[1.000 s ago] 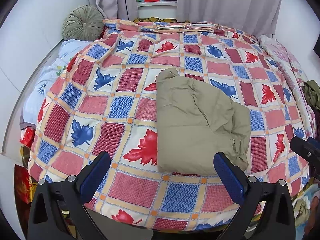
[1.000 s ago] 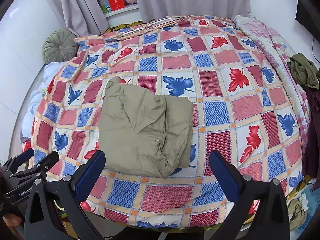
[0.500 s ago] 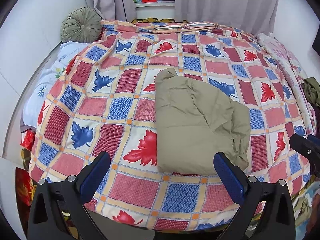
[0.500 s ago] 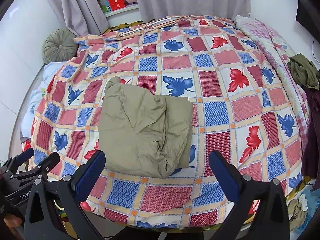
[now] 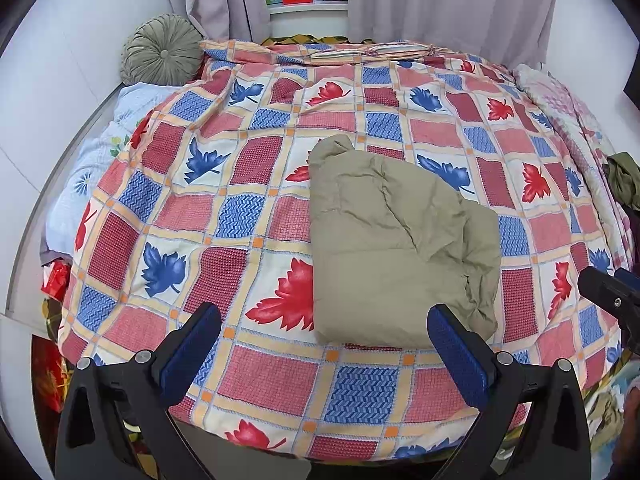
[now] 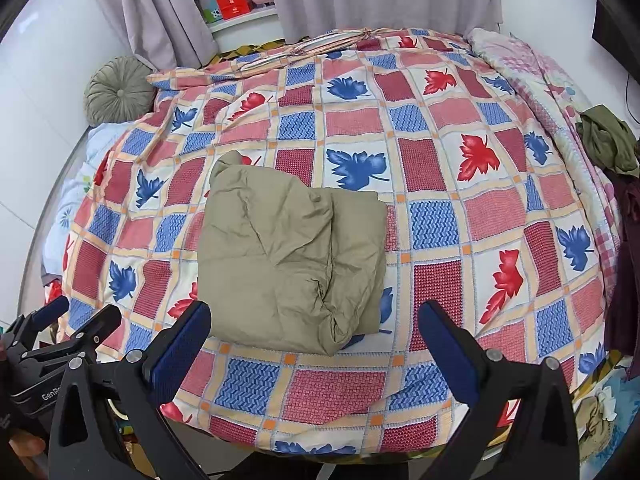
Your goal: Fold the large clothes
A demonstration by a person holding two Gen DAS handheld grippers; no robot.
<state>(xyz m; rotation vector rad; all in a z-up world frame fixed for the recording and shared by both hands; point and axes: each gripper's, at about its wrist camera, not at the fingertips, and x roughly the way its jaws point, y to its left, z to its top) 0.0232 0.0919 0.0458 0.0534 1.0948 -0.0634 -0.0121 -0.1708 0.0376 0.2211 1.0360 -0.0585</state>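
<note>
Patchwork bed (image 5: 256,240) carries the folded khaki garment (image 5: 396,248) (right view alone shows a thumb (image 6: 24,450)), left tongs (image 5: 324,340) and right tongs (image 6: 314,334) wide open, empty.

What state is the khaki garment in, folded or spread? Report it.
Folded. The khaki garment lies as a compact, layered, wrinkled rectangle on the patterned quilt, touched by neither open claw.

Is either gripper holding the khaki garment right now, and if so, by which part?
Nothing is held. The left gripper and right gripper are both open and empty, and the folded khaki garment lies free on the quilt.
</note>
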